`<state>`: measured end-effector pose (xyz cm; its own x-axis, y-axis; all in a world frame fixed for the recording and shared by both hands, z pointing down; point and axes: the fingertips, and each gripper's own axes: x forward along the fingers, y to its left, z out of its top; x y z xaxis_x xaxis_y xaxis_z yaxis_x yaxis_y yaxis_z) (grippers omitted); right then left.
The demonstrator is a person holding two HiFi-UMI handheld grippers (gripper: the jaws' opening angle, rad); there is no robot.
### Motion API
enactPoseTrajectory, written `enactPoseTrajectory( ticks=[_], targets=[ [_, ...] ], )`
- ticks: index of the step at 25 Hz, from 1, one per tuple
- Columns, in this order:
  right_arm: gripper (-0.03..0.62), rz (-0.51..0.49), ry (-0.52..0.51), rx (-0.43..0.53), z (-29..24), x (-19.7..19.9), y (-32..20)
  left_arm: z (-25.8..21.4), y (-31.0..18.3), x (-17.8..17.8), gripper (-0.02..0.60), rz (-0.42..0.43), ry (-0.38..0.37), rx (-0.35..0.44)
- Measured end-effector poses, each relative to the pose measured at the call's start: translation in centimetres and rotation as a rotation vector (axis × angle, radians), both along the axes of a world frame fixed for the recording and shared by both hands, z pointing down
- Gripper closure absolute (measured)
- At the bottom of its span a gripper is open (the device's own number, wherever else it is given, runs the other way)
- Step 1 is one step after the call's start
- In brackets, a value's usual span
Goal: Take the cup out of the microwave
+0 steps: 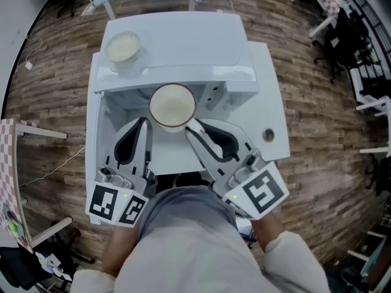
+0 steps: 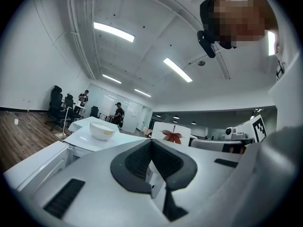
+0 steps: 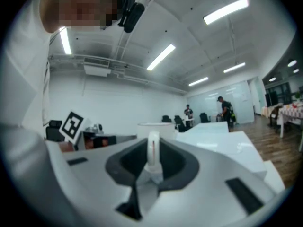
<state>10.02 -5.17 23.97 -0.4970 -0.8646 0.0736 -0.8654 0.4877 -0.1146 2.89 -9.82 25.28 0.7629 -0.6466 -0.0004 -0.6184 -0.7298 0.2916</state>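
The cup (image 1: 173, 107) is held at the open front of the microwave (image 1: 183, 41), just under the front edge of its top. The right gripper (image 1: 190, 126) is clamped on the cup's handle (image 3: 152, 150), with the mug body seen upright beyond the jaws. The left gripper (image 1: 142, 124) is held beside it with its jaws drawn together on nothing. The withdrawal is judged nearly complete. The cup should be drawn straight out toward the person and kept level, since a grip on the thin handle alone lets the mug swing. The rim is best kept clear of the microwave's upper edge, where a bowl (image 1: 123, 47) is standing.
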Motion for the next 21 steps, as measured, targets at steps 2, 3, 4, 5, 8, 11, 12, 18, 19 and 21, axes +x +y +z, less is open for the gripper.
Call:
enactPoseTrajectory(
  ticks=[2,3,4,5,8,11,12,18,19,21],
  targets=[
    [0.519,0.000,0.001,0.003,-0.1,-0.3,0.2,0.0,0.0,-0.2,0.568,0.001,0.004,0.000],
    [0.519,0.000,0.000,0.004,-0.1,-0.4,0.2,-0.1,0.1,-0.3,0.568,0.001,0.006,0.000],
    [0.519,-0.001,0.000,0.005,-0.2,-0.5,0.3,-0.1,0.1,-0.3,0.568,0.001,0.008,0.000],
    [0.519,-0.002,0.000,0.004,-0.2,-0.6,0.4,-0.1,0.1,-0.4,0.568,0.001,0.010,0.000],
    [0.519,-0.001,0.001,0.003,-0.3,-0.6,0.5,-0.3,0.1,-0.3,0.568,0.003,0.016,0.002],
    [0.519,-0.002,0.004,0.006,-0.3,-0.3,0.7,-0.4,0.3,0.0,0.568,0.003,0.019,0.004],
    [0.519,-0.003,0.004,0.006,-0.3,-0.2,0.8,-0.3,0.3,0.1,0.567,0.003,0.021,0.004],
    [0.519,-0.002,0.001,0.004,-0.2,0.1,1.4,-0.3,0.9,0.5,0.568,0.006,0.025,0.003],
    [0.519,-0.002,0.001,0.006,-0.2,0.2,1.5,-0.3,1.0,0.7,0.568,0.006,0.025,0.004],
    [0.519,-0.003,-0.001,0.010,-0.2,0.3,1.6,-0.3,1.1,0.9,0.566,0.007,0.024,0.005]
  ],
)
